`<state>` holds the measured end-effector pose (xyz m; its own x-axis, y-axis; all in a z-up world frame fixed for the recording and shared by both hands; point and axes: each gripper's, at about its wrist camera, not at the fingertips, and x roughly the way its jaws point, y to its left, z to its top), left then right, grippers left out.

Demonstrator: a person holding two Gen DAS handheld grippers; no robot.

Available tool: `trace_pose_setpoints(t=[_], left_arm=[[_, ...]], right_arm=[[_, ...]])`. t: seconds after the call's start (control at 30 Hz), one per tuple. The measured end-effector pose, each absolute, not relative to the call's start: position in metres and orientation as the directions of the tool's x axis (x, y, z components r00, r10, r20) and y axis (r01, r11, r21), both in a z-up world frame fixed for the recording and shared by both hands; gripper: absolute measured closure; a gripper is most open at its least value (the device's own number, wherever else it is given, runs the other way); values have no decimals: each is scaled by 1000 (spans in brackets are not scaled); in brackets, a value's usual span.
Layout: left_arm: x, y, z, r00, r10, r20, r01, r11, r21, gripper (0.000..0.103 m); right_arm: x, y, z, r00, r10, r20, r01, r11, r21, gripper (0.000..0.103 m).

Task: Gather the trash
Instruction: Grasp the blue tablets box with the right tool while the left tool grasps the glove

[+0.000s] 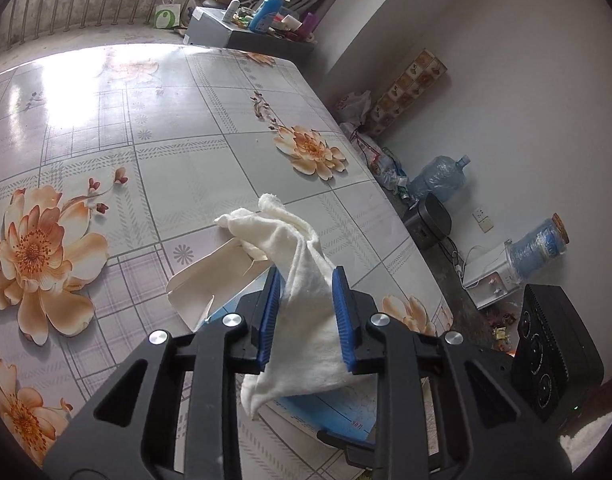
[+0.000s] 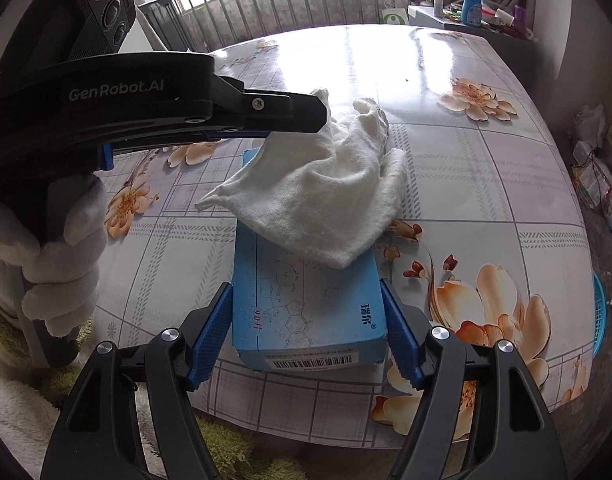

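White cloth (image 1: 306, 300), crumpled and fuzzy, hangs between the blue pads of the left claw (image 1: 307, 316) in the lower middle of the left wrist view. The pads stand narrowly apart and press the fabric from both sides, so the cloth is pinched and lifted, with one loose corner drooping below the pads and the bunched top rising above them. In the right wrist view the same cloth (image 2: 325, 184) spreads across the centre of the frame, its far edge pulled up to the left claw's tip at upper left, its near edge draped over the far end of a blue box (image 2: 306, 312).

The blue box lies flat on the bench (image 2: 485, 168), which is covered by a floral sheet. Its barcoded end faces the camera at lower centre. The right claw (image 2: 306, 332) stands wide, one pad at each long side of the box, both right against its edges; whether they actually press it I cannot tell. A gloved hand (image 2: 62, 260) grips the left claw's handle at the left edge of the frame.
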<state>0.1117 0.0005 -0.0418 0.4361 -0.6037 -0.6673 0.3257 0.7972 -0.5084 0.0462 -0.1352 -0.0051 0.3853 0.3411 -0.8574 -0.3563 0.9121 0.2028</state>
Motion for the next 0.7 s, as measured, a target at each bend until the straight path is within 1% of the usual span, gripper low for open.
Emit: trace_pose_setpoints(t=[0.03, 0.1, 0.13, 0.23, 0.37, 0.47, 0.6, 0.7], left_arm=[[112, 1, -41, 438, -607, -663, 326, 795, -512, 91], [112, 6, -38, 442, -621, -647, 328, 784, -528, 99], [111, 9, -36, 449, -626, -638, 326, 779, -536, 101], [107, 20, -28, 472, -633, -614, 318, 772, -551, 102], [103, 37, -19, 494, -621, -608, 284, 777, -563, 102], [93, 54, -5, 524, -598, -606, 275, 793, -544, 102], [77, 80, 4, 558, -543, -627, 241, 830, -503, 102], [72, 92, -9, 522, -515, -680, 200, 849, -490, 102]], right_arm=[[46, -137, -5, 387, 341, -857, -352, 913, 204, 34], [47, -141, -5, 389, 340, -856, -343, 916, 208, 34], [47, -143, -5, 392, 340, -855, -339, 917, 210, 34], [48, -148, -5, 398, 340, -852, -323, 921, 216, 34], [49, -156, -6, 413, 325, -851, -294, 932, 213, 34], [52, -169, -6, 424, 309, -851, -255, 943, 215, 34], [56, -191, -7, 444, 292, -847, -173, 955, 239, 34], [58, -205, -6, 458, 280, -844, -123, 960, 252, 34]])
